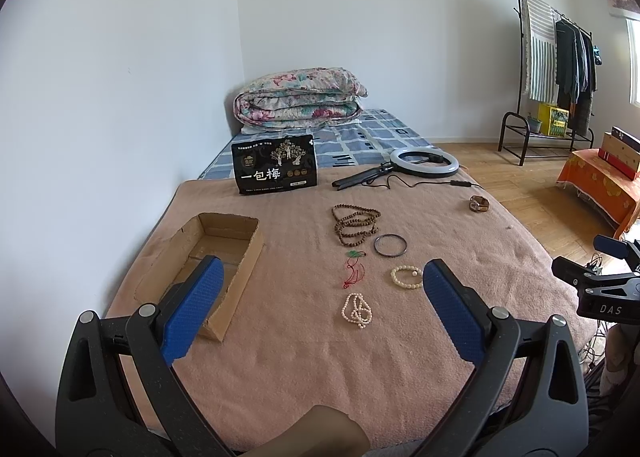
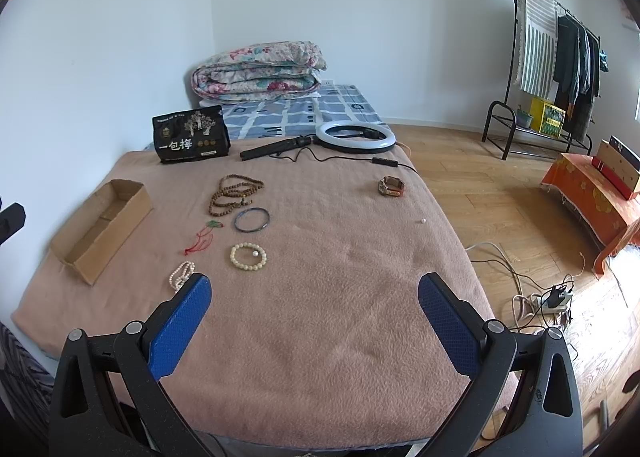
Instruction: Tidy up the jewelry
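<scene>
Jewelry lies on a pink blanket (image 1: pixel 320 357): a brown bead necklace (image 1: pixel 355 224), a dark bangle (image 1: pixel 390 244), a green pendant on red cord (image 1: pixel 353 267), a cream bead bracelet (image 1: pixel 406 276) and a white pearl strand (image 1: pixel 357 310). An open cardboard box (image 1: pixel 216 257) sits to their left. A watch (image 1: pixel 479 203) lies apart at the right. My left gripper (image 1: pixel 322 277) is open and empty above the pearl strand. My right gripper (image 2: pixel 314 291) is open and empty above bare blanket (image 2: pixel 340 297), with the bracelet (image 2: pixel 248 256) ahead of it on the left and the box (image 2: pixel 102 229) further left.
A black snack bag (image 1: pixel 275 170), a ring light (image 1: pixel 424 162) with its cable and a folded quilt (image 1: pixel 298 99) lie at the far end. A small loose bead (image 2: pixel 422 221) lies near the right edge. A clothes rack (image 2: pixel 552 69) and a power strip (image 2: pixel 554 299) are on the floor to the right.
</scene>
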